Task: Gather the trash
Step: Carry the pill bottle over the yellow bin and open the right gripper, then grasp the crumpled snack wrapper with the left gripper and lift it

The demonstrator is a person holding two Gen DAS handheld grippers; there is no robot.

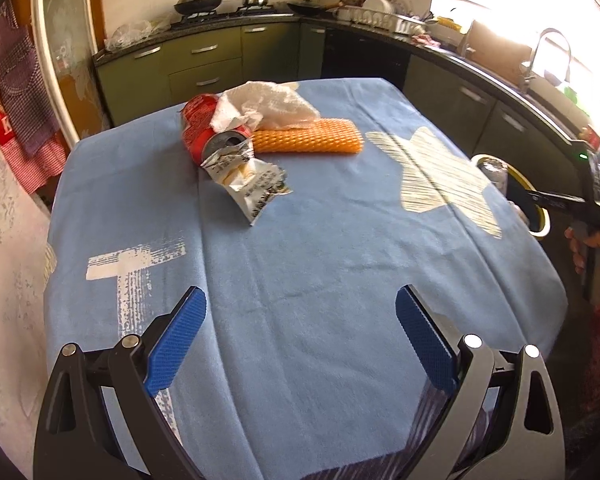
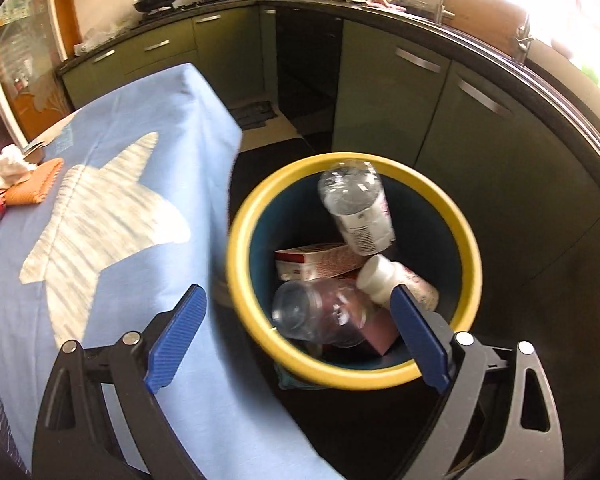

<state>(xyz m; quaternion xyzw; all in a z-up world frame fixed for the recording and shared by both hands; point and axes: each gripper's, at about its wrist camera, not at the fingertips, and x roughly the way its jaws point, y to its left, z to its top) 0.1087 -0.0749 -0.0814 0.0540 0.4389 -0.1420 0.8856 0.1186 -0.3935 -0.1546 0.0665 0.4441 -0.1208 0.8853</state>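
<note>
A: How much of the trash has been collected?

B: A good part, judging by the bin [image 2: 236, 240] beside the table [image 1: 300, 280]. A clear bottle [image 2: 356, 208] is seen at its rim, tilted and blurred. A jar [image 2: 320, 312], a white bottle [image 2: 396, 280], a red and white box [image 2: 316, 260] and a pink box [image 2: 376, 332] are seen lower inside.

A: And what is left?

B: A small pile on the far part of the tablecloth: a red can [image 1: 198, 128], crumpled tissue [image 1: 268, 104] lying partly over it, a torn wrapper [image 1: 248, 176] at its near end, and an orange foam net [image 1: 308, 141] just beside them.

A: How are the tools held?

B: The left gripper [image 1: 300, 312] is held spread wide over bare cloth, with nothing between its pads. The right gripper [image 2: 296, 320] is likewise spread and empty, above the bin's near rim.

A: Anything hard to make out?

B: The bin's bottom is hidden under its contents, the labels cannot be read, and whether the clear bottle is resting or falling cannot be told. In the right view the pile is cut off at the frame's edge.
</note>
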